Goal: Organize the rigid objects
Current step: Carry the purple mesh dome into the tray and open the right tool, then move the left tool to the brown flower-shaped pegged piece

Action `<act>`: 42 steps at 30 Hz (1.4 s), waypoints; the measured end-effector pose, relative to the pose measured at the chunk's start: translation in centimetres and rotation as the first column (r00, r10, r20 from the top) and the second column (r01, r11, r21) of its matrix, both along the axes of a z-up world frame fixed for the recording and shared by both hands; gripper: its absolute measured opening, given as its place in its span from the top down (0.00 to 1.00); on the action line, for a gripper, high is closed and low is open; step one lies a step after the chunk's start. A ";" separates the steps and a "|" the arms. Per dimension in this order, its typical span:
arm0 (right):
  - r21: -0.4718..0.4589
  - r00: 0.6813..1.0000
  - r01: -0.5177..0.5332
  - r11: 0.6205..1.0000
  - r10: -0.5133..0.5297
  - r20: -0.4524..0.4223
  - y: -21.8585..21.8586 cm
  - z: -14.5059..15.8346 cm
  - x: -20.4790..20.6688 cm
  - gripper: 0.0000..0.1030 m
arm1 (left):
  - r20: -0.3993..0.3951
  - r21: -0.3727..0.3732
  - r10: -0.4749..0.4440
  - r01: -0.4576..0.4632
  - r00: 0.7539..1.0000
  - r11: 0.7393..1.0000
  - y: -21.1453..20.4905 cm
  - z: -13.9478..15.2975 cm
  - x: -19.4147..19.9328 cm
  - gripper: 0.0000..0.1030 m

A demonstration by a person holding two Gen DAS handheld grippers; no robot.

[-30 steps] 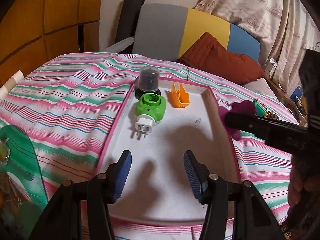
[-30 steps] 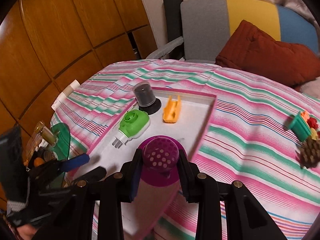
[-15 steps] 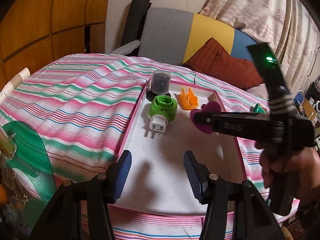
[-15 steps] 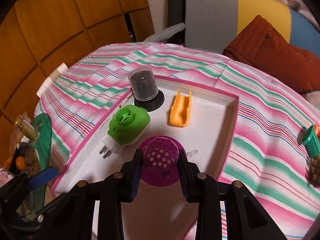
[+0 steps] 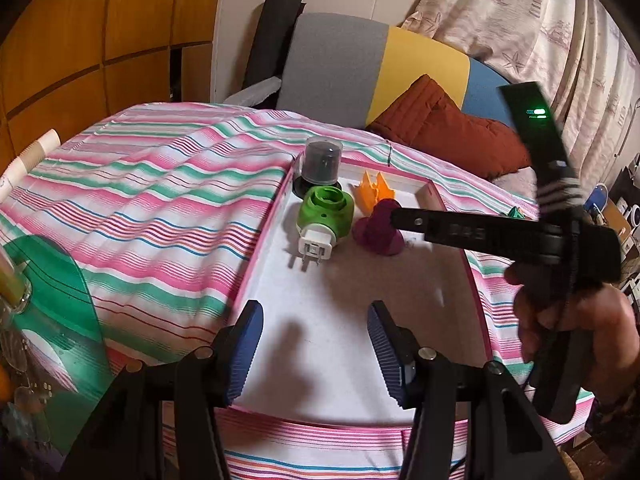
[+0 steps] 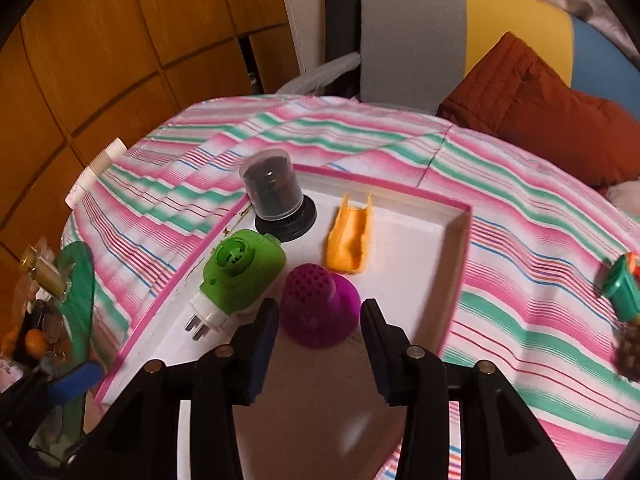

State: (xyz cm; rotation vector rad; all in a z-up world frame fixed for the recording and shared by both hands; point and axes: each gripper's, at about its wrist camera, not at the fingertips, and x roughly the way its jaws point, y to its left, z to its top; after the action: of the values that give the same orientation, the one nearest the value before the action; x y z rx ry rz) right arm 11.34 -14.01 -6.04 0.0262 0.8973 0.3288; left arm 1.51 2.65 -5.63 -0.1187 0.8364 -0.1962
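fingers [image 6: 266, 334] flanking, not touching, purple cone [image 6: 318, 312]

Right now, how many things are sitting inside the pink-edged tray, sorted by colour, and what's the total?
Inside the tray:
Green: 1, the plug-in device
Purple: 1, the perforated cone, between the right gripper jaws, which have just opened off it
Orange: 1, the clip-like piece
Black with clear dome: 1, the canister
Total: 4
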 end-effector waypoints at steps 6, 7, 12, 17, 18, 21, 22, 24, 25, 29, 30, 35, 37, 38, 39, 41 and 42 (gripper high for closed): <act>0.006 1.000 -0.003 1.000 0.003 0.004 -0.8 0.4 -1.6 0.58 | -0.005 0.011 -0.032 0.032 0.999 0.999 -1.3 -0.1 -0.3 0.47; 0.012 1.000 0.001 1.000 -0.001 0.002 -1.0 0.5 -1.9 0.58 | -0.003 0.014 -0.035 0.035 0.999 0.999 -1.4 0.0 -0.3 0.47; 0.024 1.000 0.009 1.000 -0.009 -0.001 -1.6 0.7 -2.8 0.58 | -0.002 0.016 -0.053 0.053 0.999 0.998 -2.1 0.2 -0.7 0.47; 0.006 1.000 0.021 1.000 -0.021 0.007 -2.8 0.9 -4.0 0.58 | -0.009 0.013 -0.076 0.076 0.997 0.997 -2.7 0.2 -0.9 0.47; -0.001 1.000 0.025 1.000 -0.025 0.008 -3.1 1.0 -4.2 0.58 | -0.009 0.011 -0.080 0.080 0.997 0.997 -2.8 0.3 -1.0 0.47; -0.017 0.999 0.040 0.999 -0.040 0.011 -4.5 0.9 -5.0 0.58 | -0.010 0.019 -0.105 0.105 0.994 0.994 -3.7 0.3 -1.2 0.47; -0.022 0.999 0.050 0.998 -0.050 0.011 -5.2 0.9 -5.3 0.58 | -0.009 0.021 -0.110 0.110 0.994 0.994 -4.0 0.3 -1.3 0.47; -0.026 0.998 0.067 0.997 -0.067 0.008 -6.3 0.8 -5.6 0.58 | -0.008 0.028 -0.127 0.127 0.992 0.991 -4.7 0.4 -1.5 0.47; -0.028 0.997 0.079 0.996 -0.079 0.006 -7.1 0.8 -5.9 0.58 | -0.006 0.035 -0.140 0.140 0.990 0.990 -5.2 0.4 -1.7 0.47; -0.045 0.994 0.113 0.993 -0.113 0.003 -9.6 0.6 -6.9 0.58 | 0.000 0.055 -0.180 0.179 0.984 0.982 -6.7 0.6 -2.2 0.47; -0.050 0.993 0.122 0.991 -0.122 0.001 -10.2 0.5 -7.1 0.58 | 0.001 0.058 -0.189 0.189 0.982 0.980 -7.0 0.7 -2.3 0.47; -0.108 0.985 0.170 0.980 -0.170 0.010 -14.0 0.1 -8.1 0.57 | 0.006 0.066 -0.233 0.232 0.973 0.971 -8.7 1.1 -2.9 0.47; -0.134 0.981 0.194 0.972 -0.194 0.017 -15.8 -0.1 -8.5 0.57 | 0.012 0.083 -0.251 0.250 0.968 0.965 -9.5 1.3 -3.1 0.47; -0.143 0.979 0.205 0.968 -0.204 0.018 -16.5 -0.2 -8.7 0.57 | 0.013 0.087 -0.259 0.257 0.966 0.963 -9.9 1.4 -3.2 0.47; -0.148 0.977 0.214 0.965 -0.214 0.019 -17.2 -0.2 -8.7 0.57 | 0.015 0.092 -0.268 0.266 0.963 0.960 -10.3 1.5 -3.4 0.47; -0.160 0.971 0.240 0.958 -0.239 0.022 -18.8 -0.3 -9.1 0.57 | 0.011 0.099 -0.283 0.281 0.959 0.955 -11.1 1.5 -3.6 0.47; -0.163 0.968 0.249 0.955 -0.248 0.025 -19.6 -0.3 -9.2 0.57 | 0.009 0.097 -0.291 0.289 0.957 0.953 -11.5 1.6 -3.7 0.47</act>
State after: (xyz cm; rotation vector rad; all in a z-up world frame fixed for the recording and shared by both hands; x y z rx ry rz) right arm 2.13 -33.56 -6.31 -0.0146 0.9033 0.0186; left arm -2.16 -8.80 -4.08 0.0967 0.8365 -0.4331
